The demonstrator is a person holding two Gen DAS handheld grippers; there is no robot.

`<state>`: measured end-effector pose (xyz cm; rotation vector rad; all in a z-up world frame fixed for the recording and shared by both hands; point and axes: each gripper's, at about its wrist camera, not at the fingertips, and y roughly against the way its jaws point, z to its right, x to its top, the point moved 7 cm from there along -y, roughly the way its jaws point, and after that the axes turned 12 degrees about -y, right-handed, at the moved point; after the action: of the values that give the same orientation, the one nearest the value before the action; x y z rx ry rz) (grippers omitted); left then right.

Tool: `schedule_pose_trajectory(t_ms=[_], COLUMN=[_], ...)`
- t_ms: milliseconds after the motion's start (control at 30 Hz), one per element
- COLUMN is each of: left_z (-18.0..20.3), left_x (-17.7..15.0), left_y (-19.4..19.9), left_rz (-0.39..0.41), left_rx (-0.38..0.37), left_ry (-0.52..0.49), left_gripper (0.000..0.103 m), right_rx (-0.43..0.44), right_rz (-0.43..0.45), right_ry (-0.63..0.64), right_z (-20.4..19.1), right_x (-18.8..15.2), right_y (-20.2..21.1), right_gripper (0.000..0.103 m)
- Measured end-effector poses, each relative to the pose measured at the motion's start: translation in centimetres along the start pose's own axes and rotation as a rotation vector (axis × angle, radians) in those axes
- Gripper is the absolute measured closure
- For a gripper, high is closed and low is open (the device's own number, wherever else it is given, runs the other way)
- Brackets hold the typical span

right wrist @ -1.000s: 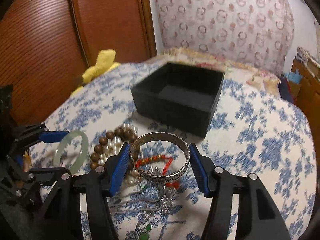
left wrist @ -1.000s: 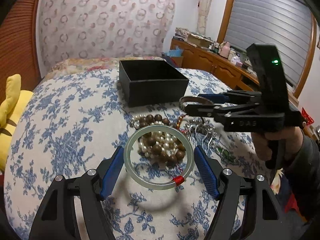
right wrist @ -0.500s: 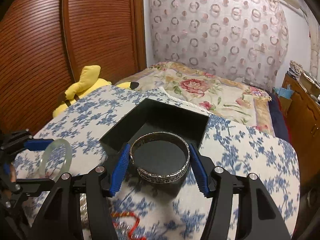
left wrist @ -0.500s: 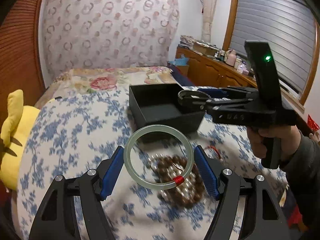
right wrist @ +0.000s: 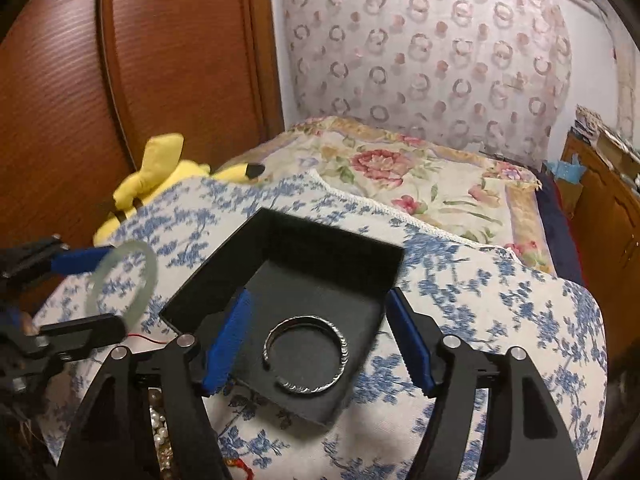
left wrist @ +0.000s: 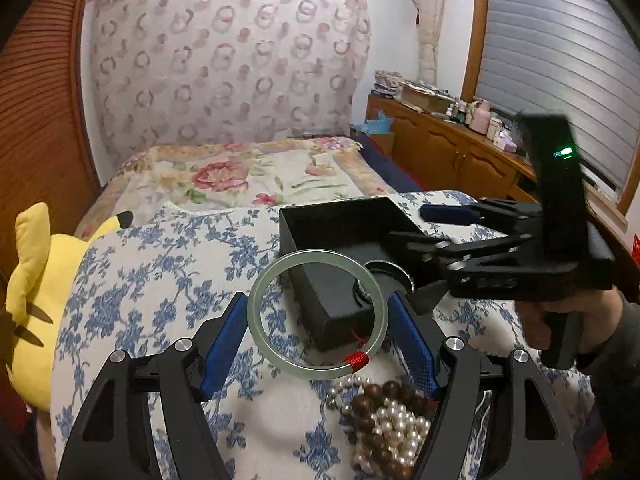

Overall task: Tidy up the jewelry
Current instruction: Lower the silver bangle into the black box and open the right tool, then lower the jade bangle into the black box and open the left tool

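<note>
A black open box (right wrist: 384,258) (left wrist: 328,300) sits on the blue-flowered cloth. A silver bangle (right wrist: 306,354) lies flat inside it, free of any finger. My right gripper (right wrist: 318,338) is open above the box's near side; it also shows in the left wrist view (left wrist: 424,236). My left gripper (left wrist: 318,320) is shut on a pale green jade bangle (left wrist: 256,312) with a red thread wrap, held in the air just left of the box; the bangle also shows in the right wrist view (right wrist: 146,282). A heap of pearl and brown bead strands (left wrist: 386,420) lies below the left gripper.
A yellow plush toy (left wrist: 32,292) lies at the cloth's left edge. A flowered quilt (left wrist: 256,176) covers the bed behind the box. A wooden cabinet (left wrist: 452,156) with clutter runs along the right wall. A red cord (right wrist: 236,464) lies near the beads.
My right gripper opened and let the silver bangle drop into the box. My left gripper carried the jade bangle forward, away from the bead heap, up to the box.
</note>
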<state>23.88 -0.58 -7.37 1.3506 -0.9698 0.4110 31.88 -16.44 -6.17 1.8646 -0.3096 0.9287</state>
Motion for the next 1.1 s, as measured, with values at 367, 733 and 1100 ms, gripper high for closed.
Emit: schedule_pose_trajectory(t_ms=[367,733,1100], left_z=[1.6,3.4,2.9], left_x=[2.3,2.3,2.9], left_y=[-4.1,-7.1,-4.3], left_rz=[-0.043,-0.110,-0.043], left_rx=[-0.013,0.001,0.007], left_ry=[-0.037,-0.090,-0.084], left_gripper=[0.035,0.034,0.030], right_rx=[-0.027,-0.014,-0.025], right_rz=[0.047,0.058,0.067], right_ry=[-0.077,-0.086,-0.090], right_z=[3.9,4.3,5.0], right_x=[-0.4,-1.8,-3.2], right_y=[3.4,4.5,5.9], right_gripper=[0.031,0.031,0.031])
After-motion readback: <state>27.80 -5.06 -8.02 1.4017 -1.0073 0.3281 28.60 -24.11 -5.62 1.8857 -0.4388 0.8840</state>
